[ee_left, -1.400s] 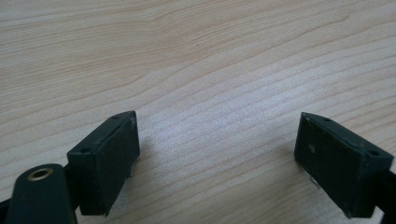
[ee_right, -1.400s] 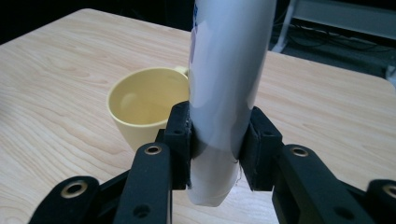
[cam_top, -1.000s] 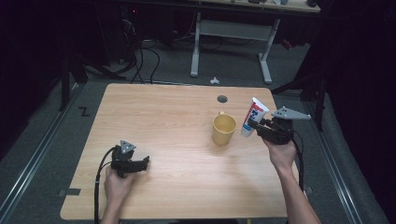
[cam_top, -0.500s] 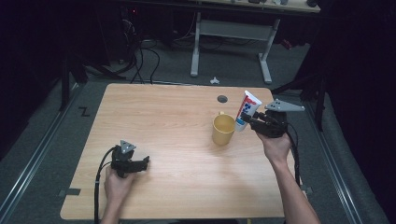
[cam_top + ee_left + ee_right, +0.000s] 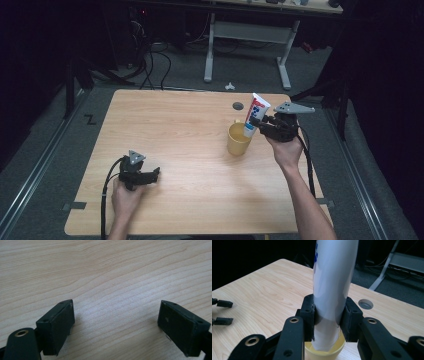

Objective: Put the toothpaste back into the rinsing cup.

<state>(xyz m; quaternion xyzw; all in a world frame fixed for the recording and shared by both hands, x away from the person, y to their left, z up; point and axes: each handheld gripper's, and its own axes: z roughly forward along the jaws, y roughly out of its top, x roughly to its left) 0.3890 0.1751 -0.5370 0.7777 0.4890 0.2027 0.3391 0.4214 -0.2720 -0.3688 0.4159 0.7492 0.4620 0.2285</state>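
A white toothpaste tube [image 5: 254, 115] with red and blue print stands nearly upright, its lower end dipping into a yellow cup [image 5: 238, 139] on the right half of the wooden table [image 5: 175, 125]. My right gripper [image 5: 259, 122] is shut on the tube's lower part, just right of the cup. In the right gripper view the tube [image 5: 333, 285] is pinched between the two pads, with the cup's rim [image 5: 325, 353] directly below. My left gripper [image 5: 152, 175] rests low at the front left of the table, open, with bare wood between its pads [image 5: 58, 326].
A round cable hole [image 5: 238, 106] lies in the tabletop behind the cup. Beyond the table's far edge stand a white desk frame [image 5: 247, 45] and cables on the dark floor. The left gripper [image 5: 222, 312] appears far off at the left in the right gripper view.
My right gripper has carried the tube leftward to the cup, and the tube's lower end now sits inside it. The left gripper has stayed put.
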